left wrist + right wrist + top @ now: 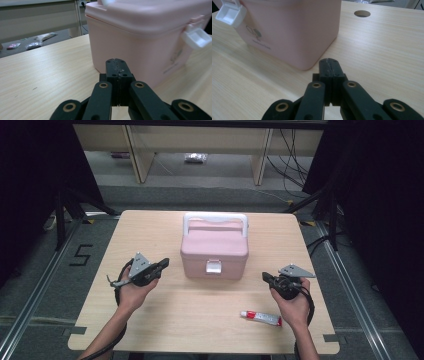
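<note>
Table [165, 320]: 1 box [214, 251], 1 tube [261, 318], 2 tools

Both forearms reach in from the near edge. The left tongs [164, 263] point right, the right tongs [265, 276] point left, each with jaws pressed together, gripping nothing.

A box [214, 246] sits mid-table [150, 320], with the left gripper [164, 264] to its left and the right gripper [266, 277] to its right. A tube [261, 318] lies near the front edge, just beside the right hand [292, 307].
</note>
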A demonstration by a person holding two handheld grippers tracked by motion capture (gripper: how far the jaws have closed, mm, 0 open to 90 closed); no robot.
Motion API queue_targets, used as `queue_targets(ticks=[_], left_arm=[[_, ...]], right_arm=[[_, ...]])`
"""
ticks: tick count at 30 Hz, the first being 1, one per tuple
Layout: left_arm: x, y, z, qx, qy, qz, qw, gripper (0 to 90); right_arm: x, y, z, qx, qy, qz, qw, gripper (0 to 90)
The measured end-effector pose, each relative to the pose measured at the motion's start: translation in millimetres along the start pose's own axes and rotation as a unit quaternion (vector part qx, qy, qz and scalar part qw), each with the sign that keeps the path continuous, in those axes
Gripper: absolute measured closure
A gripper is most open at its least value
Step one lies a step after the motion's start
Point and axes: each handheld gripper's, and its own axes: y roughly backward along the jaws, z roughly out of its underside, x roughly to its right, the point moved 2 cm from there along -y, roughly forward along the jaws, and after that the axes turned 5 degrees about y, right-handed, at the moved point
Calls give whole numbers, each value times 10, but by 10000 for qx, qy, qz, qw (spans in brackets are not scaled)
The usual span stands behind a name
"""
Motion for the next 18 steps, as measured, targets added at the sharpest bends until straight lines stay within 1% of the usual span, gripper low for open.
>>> queue_targets(ticks=[1, 2, 3, 4, 5, 6, 7, 8, 9, 10, 11, 12, 14, 15, 16, 17, 18], left_arm=[[-14, -47, -16, -26, 9, -25, 10000, 896], [-30, -91, -37, -60, -36, -32, 10000, 896], [-36, -135, -58, -64, -48, -39, 10000, 896], [-37, -172, -76, -99, -45, -50, 9999, 896], [-37, -172, -76, -99, -45, -50, 9999, 896], [-34, -232, -95, -144, -37, -58, 9999, 896], [-32, -267, -99, -138, -9, -39, 9999, 896], [-32, -267, -99, -138, -9, -39, 9999, 896], [-14, -305, -95, -288, 118, -116, 9994, 896], [-14, -305, -95, -288, 118, -116, 9994, 896], [-16, -341, -95, -329, 104, -116, 9993, 896], [-16, -358, -93, -333, 110, -115, 9993, 896], [-17, -384, -94, -372, 104, -103, 9992, 896], [-17, -399, -99, -360, 100, -95, 9993, 896], [-17, -399, -99, -360, 100, -95, 9993, 896], [-16, -424, -109, -386, 84, -68, 9992, 896], [-12, -430, -113, -422, 79, -75, 9990, 896]], right_arm=[[-17, -20, -18, 17, -140, -25, 9999, 900], [-25, -26, -47, -45, -214, -36, 9998, 900], [12, -44, -82, -1, 1, 18, 10000, 900], [22, -75, -114, 2, 56, -28, 10000, 900], [22, -75, -114, 2, 56, -28, 10000, 900], [0, -134, -183, -79, -135, -49, 9999, 900], [3, -144, -198, -105, -96, -53, 9999, 900], [3, -144, -198, -105, -96, -53, 9999, 900], [20, -213, -261, -106, 102, -35, 9999, 900], [22, -244, -285, -117, 165, -52, 9998, 900], [4, -261, -304, -171, 103, -45, 9998, 900], [-2, -297, -318, -128, 106, -45, 9999, 900], [-10, -315, -349, -195, 59, -58, 9998, 900], [16, -339, -365, -136, 252, -53, 9996, 900], [16, -339, -365, -136, 252, -53, 9996, 900], [-10, -376, -374, -171, 102, -66, 9998, 900], [6, -385, -385, -203, 203, -2, 9996, 900]])
